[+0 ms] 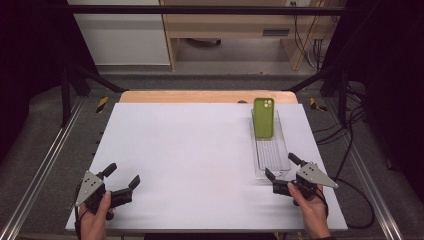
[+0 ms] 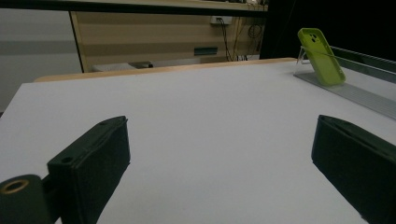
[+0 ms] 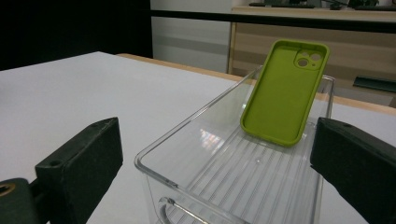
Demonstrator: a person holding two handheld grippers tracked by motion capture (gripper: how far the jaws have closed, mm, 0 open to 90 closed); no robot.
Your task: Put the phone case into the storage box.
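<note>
A white table [image 1: 190, 160] with a wooden far edge [image 1: 200, 96] is framed by black bars [image 1: 200, 9] and metal rails [image 1: 40, 170]. Beyond it, a grey floor [image 1: 210, 80], a white wall panel [image 1: 120, 37] and a wooden cabinet [image 1: 230, 25] are seen, with cables [image 1: 307, 45] hung at the right.

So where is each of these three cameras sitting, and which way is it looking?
High view: above the person's side, looking forward and down on the white table; both hands, left gripper and right gripper show.
Left gripper view: low, along its open jaws, across the table.
Right gripper view: along its open jaws, into the clear tray.
All share the green phone case.
</note>
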